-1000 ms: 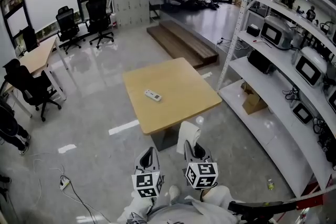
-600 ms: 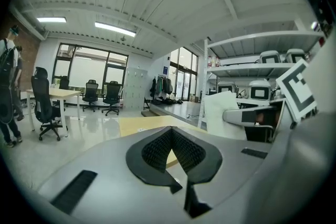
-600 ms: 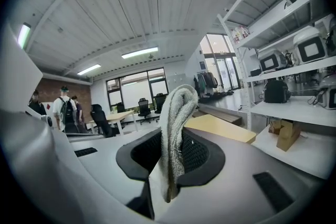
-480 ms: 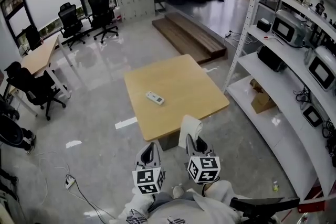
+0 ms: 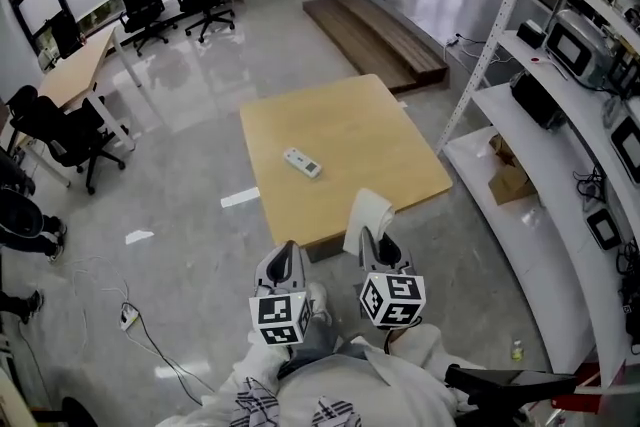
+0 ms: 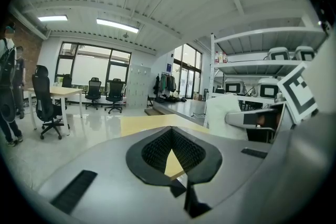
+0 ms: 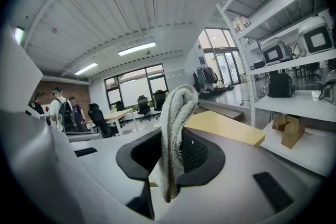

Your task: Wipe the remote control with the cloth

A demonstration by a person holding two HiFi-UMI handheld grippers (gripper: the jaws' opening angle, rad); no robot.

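Head view: a square wooden table point(image 5: 345, 140) stands on a glossy grey floor, and the white remote control point(image 5: 302, 162) lies on it toward the left side, slanted, with bare tabletop all round it. Both claws are held low and close to the person's body, short of the table's near edge. The left claw point(image 5: 284, 260) points forward with its two halves together and carries nothing. The right claw point(image 5: 375, 245) holds a pale cloth point(image 5: 367, 218), which stands up out of it and overlaps the table's near edge in the picture, well apart from the remote control. White shelves point(image 5: 560, 165) run down the right side, and black office chairs point(image 5: 170, 0) stand at the far left.

Left gripper view: the left claw point(image 6: 170, 152) is pressed closed, with only a sliver of the yellow table showing through past its ribbed pads. The cloth point(image 6: 226, 115) and the other claw show to the right.

Right gripper view: the right claw point(image 7: 170, 165) is clamped on the cloth point(image 7: 176, 123), which rises upright between the pads and folds over at the top. Beyond it is a corner of the table point(image 7: 226, 127), and people point(image 7: 58, 107) stand far off at the left.
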